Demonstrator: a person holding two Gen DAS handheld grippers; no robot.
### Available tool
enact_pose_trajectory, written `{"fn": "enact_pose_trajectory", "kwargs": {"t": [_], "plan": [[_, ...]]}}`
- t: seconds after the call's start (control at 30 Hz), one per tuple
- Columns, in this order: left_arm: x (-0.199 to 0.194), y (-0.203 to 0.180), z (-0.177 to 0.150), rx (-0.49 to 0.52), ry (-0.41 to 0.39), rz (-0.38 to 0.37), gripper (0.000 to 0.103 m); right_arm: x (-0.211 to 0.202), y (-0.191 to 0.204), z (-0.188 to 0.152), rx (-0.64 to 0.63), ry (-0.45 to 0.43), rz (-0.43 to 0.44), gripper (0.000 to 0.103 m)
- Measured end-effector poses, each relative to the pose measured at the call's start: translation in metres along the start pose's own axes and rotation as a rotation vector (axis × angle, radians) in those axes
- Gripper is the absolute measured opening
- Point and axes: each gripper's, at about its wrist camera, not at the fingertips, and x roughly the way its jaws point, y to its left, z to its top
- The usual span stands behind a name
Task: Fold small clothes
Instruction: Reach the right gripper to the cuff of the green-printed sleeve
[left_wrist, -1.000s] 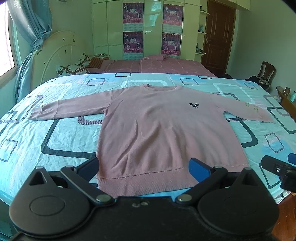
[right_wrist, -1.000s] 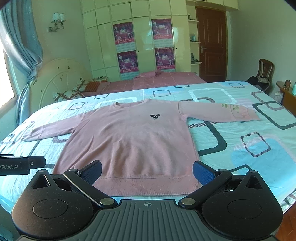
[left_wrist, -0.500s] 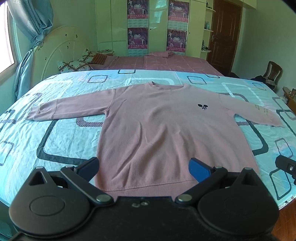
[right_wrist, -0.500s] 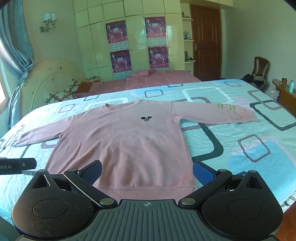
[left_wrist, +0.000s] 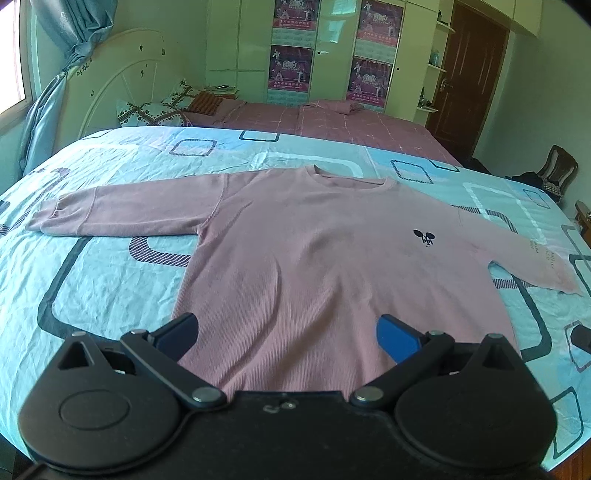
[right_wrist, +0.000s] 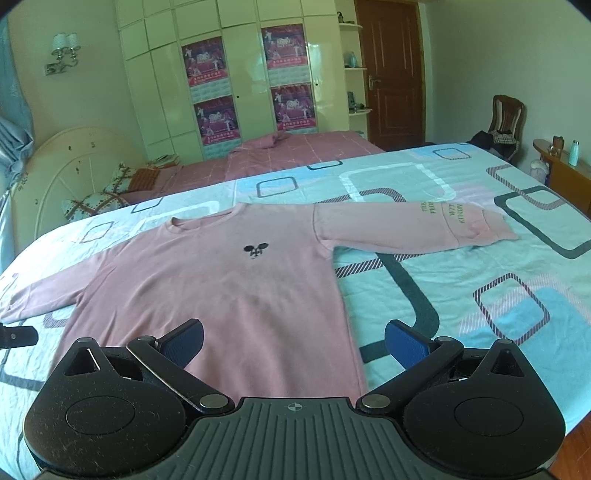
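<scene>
Left wrist view showed one pink sweatshirt (left_wrist: 332, 266) spread flat, front up, on a bedspread (left_wrist: 110, 280) patterned in light blue with dark rounded squares; its two sleeves stretched out to either side and its hem lay nearest the camera. A single small dark emblem (left_wrist: 423, 237) sat on the chest. The left gripper (left_wrist: 286, 330) had its two blue-padded fingers spread wide apart, holding nothing, over the lower part of the sweatshirt near the hem; whether the pads touched the cloth could not be told. In the right wrist view the same sweatshirt (right_wrist: 229, 288) appeared with one sleeve (right_wrist: 413, 229) carrying four short lines of lettering near the cuff. The right gripper (right_wrist: 293, 341) likewise stood wide open and empty, its left finger over the pink fabric and its right finger over the bedspread just beyond the garment's side edge. Behind the bed stood a wardrobe (right_wrist: 240, 85) bearing four posters, one brown door (right_wrist: 393, 70), one wooden chair (right_wrist: 506, 118) and one wall lamp (right_wrist: 64, 48).
</scene>
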Motion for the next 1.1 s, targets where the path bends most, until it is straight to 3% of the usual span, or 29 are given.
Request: {"fn": "enact_pose_trajectory", "kwargs": {"t": [0.5, 0.8, 1.1], "plan": [[0.082, -0.012, 0.030, -0.152, 0.066, 0.072, 0.102, 0.087, -0.079, 0.049, 0.035, 0.029, -0.073, 0.103], [0.132, -0.030, 0.042, -0.136, 0.105, 0.186, 0.102, 0.145, -0.152, 0.070, 0.125, 0.048, -0.130, 0.103], [0.171, -0.040, 0.047, -0.099, 0.158, 0.240, 0.102, 0.192, -0.215, 0.083, 0.209, 0.073, -0.229, 0.102]]}}
